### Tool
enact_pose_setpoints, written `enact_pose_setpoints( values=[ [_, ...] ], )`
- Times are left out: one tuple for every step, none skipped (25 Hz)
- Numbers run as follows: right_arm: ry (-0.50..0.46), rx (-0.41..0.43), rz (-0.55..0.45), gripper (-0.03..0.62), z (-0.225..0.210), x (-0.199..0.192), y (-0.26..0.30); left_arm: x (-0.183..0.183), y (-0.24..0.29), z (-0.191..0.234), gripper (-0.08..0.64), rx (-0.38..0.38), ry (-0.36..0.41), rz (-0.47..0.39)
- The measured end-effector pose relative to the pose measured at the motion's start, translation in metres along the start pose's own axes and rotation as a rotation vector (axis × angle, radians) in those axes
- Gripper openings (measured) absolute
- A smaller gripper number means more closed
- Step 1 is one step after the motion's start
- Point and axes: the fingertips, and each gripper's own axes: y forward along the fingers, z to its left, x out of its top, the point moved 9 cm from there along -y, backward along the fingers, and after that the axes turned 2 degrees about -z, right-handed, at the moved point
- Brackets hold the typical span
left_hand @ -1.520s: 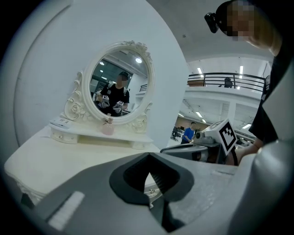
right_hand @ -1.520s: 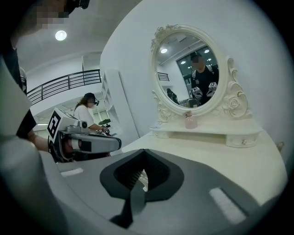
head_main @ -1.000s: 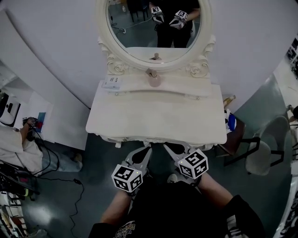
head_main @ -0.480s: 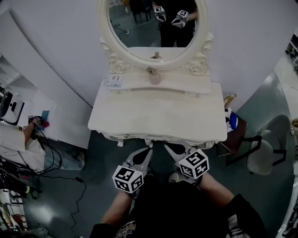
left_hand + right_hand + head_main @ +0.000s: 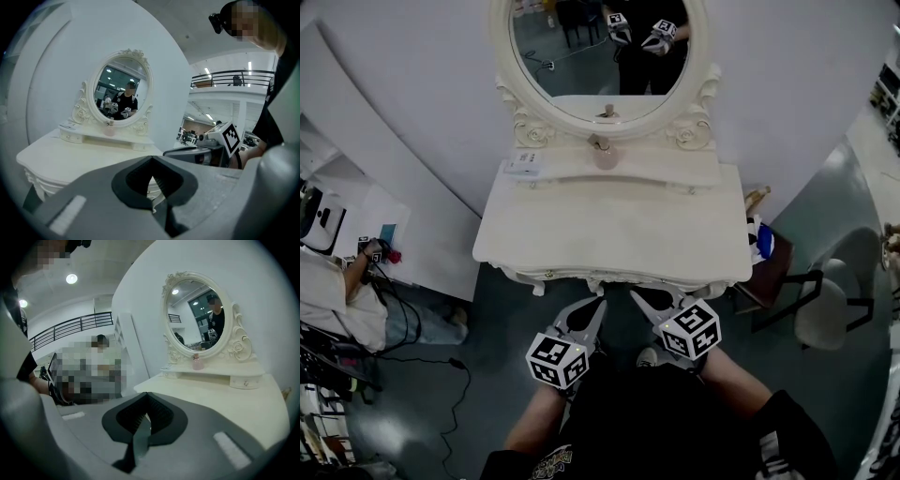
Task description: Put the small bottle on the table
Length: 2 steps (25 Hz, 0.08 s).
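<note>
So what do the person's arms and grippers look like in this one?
Both the left gripper and right gripper are light grey, with tapering fingers and dark ribbed pads. Each carries a white cube printed with black square markers. Worn: a black short-sleeved top.

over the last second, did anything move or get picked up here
Nothing visibly changed. The left gripper and right gripper hang shut and empty just short of the table, as before; only the view drifts slightly. The small bottle stands untouched on the shelf under the mirror.
</note>
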Motion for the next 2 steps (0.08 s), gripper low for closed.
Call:
enact_pose_setpoints(
  values=[
    [0.001, 0.0, 0.0, 0.028, -0.0001, 0.0, -0.0009, -0.0001, 0.0004, -0.0008, 0.0, -0.001, -0.001, 0.0],
    [0.001, -0.001, 0.0, 0.028, -0.0004, 0.0, -0.0017, -0.0002, 0.0008, -0.0016, 0.0, -0.002, -0.001, 0.0]
  ],
)
